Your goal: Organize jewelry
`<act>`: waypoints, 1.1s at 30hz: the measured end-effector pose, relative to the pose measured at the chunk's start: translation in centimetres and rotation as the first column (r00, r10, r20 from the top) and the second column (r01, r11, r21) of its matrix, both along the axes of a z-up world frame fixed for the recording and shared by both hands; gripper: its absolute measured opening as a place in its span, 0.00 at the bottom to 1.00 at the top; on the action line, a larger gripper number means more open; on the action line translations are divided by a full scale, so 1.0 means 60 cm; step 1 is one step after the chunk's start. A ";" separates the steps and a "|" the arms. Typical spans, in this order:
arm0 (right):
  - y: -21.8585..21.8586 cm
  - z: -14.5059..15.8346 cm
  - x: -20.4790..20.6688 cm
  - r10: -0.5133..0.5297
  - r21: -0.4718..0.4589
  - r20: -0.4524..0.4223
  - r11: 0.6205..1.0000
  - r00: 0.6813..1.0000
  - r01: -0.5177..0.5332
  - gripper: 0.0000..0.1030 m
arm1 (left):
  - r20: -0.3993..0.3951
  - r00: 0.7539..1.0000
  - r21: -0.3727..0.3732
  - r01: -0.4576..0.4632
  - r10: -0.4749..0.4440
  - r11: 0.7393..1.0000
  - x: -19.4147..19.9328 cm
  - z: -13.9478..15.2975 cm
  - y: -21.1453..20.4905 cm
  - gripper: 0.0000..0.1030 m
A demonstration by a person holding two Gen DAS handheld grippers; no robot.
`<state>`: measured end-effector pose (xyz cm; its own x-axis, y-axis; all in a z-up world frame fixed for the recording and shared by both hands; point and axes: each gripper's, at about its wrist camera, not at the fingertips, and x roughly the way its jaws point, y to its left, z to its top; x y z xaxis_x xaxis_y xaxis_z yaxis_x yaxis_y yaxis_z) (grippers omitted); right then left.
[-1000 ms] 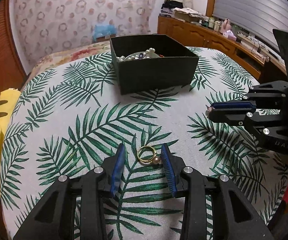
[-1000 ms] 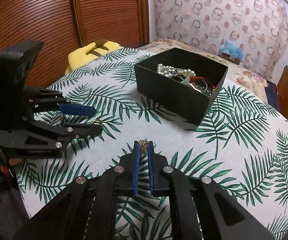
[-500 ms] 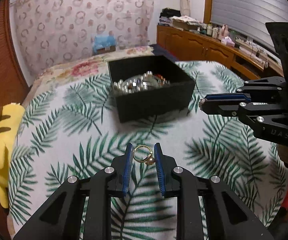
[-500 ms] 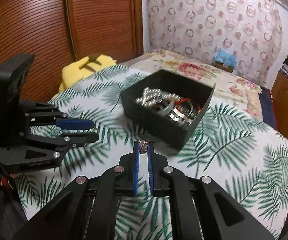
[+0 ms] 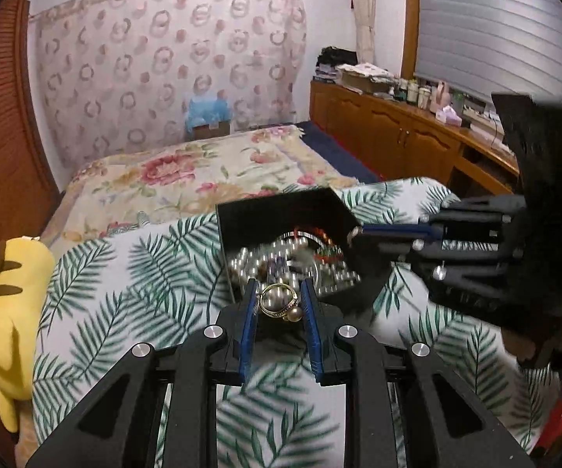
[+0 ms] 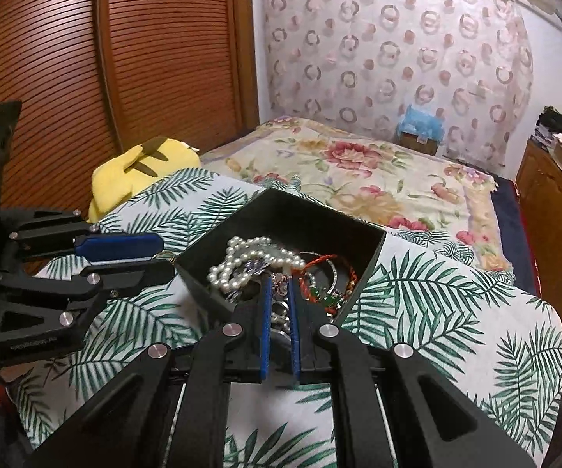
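left wrist view: my left gripper [image 5: 279, 304] clamps a gold pearl-set ring [image 5: 279, 303] above the open black square box [image 5: 281, 210].
right gripper [image 6: 280, 304]: fingers narrow, pinching a small trinket [image 6: 280, 282], i think.
next: i'd release both inside.

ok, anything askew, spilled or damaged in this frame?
Nothing stands out. Black box sits upright on the leaf-print cloth, jewelry inside, none spilled. Left gripper holds the gold ring; right gripper pinches a small piece over the box.
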<state>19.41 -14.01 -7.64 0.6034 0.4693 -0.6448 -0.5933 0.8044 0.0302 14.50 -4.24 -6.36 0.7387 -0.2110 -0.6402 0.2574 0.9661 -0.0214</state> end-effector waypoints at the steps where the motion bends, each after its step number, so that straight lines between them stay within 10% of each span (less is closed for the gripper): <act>1: -0.001 -0.001 0.004 -0.005 -0.001 -0.002 1.000 1.000 0.005 0.10 | 0.000 1.000 -0.003 -0.003 0.003 1.000 0.008 0.000 -0.001 0.20; 10: -0.019 0.003 -0.001 -0.029 0.041 0.011 0.999 1.000 0.028 0.21 | -0.006 0.999 -0.024 -0.038 0.038 0.999 0.041 -0.015 -0.002 0.24; 14: -0.036 0.013 -0.021 -0.062 0.067 0.029 0.996 0.998 0.060 0.22 | 0.020 0.998 -0.026 -0.060 0.061 0.998 0.021 -0.008 0.002 0.47; 21: -0.067 0.033 -0.083 -0.143 0.141 0.075 0.981 0.987 0.132 0.60 | 0.099 0.990 -0.025 -0.098 0.100 0.995 -0.033 0.020 0.008 0.93; 33: -0.099 0.049 -0.166 -0.307 0.176 0.140 0.943 0.941 0.281 0.98 | 0.153 0.972 -0.011 -0.177 0.177 0.984 -0.107 0.050 0.012 0.93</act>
